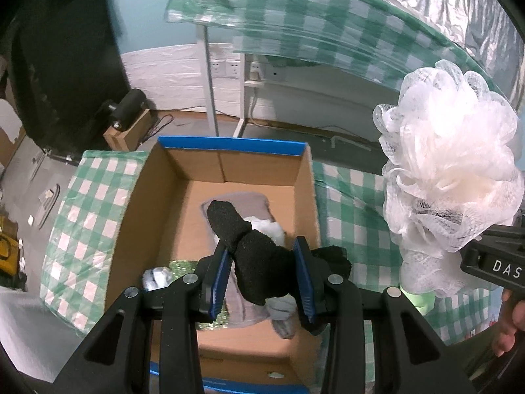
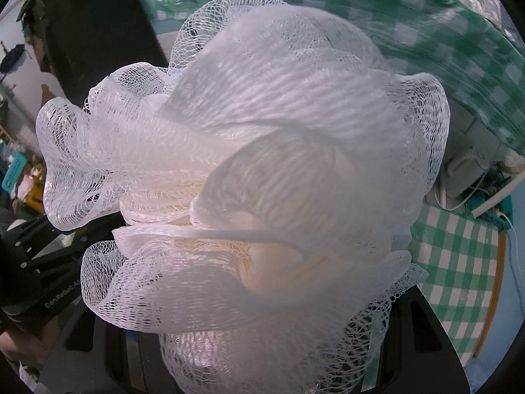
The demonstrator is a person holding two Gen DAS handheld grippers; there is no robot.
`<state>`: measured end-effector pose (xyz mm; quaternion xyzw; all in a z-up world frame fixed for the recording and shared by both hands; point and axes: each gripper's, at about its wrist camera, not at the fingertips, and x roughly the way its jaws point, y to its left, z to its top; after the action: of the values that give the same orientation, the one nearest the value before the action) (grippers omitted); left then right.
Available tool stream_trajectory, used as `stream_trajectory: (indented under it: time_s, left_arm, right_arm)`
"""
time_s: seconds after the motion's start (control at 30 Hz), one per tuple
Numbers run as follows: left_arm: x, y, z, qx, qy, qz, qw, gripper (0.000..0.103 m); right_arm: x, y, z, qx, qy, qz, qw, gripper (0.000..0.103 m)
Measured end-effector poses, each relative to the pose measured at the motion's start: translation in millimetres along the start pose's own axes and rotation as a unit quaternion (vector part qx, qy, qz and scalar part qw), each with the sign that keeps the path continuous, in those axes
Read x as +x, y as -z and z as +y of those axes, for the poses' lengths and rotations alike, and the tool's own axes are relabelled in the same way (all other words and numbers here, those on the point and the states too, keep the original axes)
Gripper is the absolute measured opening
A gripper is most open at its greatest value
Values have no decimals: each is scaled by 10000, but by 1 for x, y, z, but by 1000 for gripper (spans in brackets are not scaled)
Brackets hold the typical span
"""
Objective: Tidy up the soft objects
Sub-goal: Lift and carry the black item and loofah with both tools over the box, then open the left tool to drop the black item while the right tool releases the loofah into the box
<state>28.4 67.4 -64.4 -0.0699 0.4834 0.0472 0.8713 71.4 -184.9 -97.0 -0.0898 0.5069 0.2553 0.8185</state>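
Observation:
My left gripper [image 1: 262, 259] is shut on a black sock [image 1: 252, 249] and holds it over an open cardboard box [image 1: 137, 216] with a blue rim. Inside the box lie a grey cloth [image 1: 249, 203], a white soft piece [image 1: 269, 228] and a grey-white sock [image 1: 157, 277]. My right gripper is shut on a white mesh bath pouf [image 2: 256, 164]; the pouf hides its fingers. The pouf also shows in the left wrist view [image 1: 449, 177], held up to the right of the box, above the right gripper's body [image 1: 492, 262].
The box sits on a low surface with a green-white checked cloth [image 1: 92, 203]. A higher table with the same cloth [image 1: 328, 36] stands behind. A black panel [image 1: 65, 59] is at the left. A small cardboard box [image 1: 128, 131] stands on the floor.

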Motion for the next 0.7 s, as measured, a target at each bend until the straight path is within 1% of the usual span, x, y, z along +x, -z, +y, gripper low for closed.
stream_trajectory:
  time_s: [0.33, 0.4, 0.43, 0.7]
  left_arm:
    - [5, 5, 35, -269, -120, 62, 9995, 38]
    - [6, 6, 43, -323, -140, 78, 9993, 38]
    - [7, 6, 46, -348, -149, 81, 9993, 38]
    - [12, 9, 69, -524, -267, 133, 9982, 38]
  right_arm:
    - [8, -14, 7, -293, -89, 79, 9995, 58]
    - [10, -18, 12, -353, -99, 115, 9993, 58]
    - [15, -22, 21, -391, -103, 137, 9991, 58]
    - [33, -36, 38, -755, -71, 269, 9968, 58]
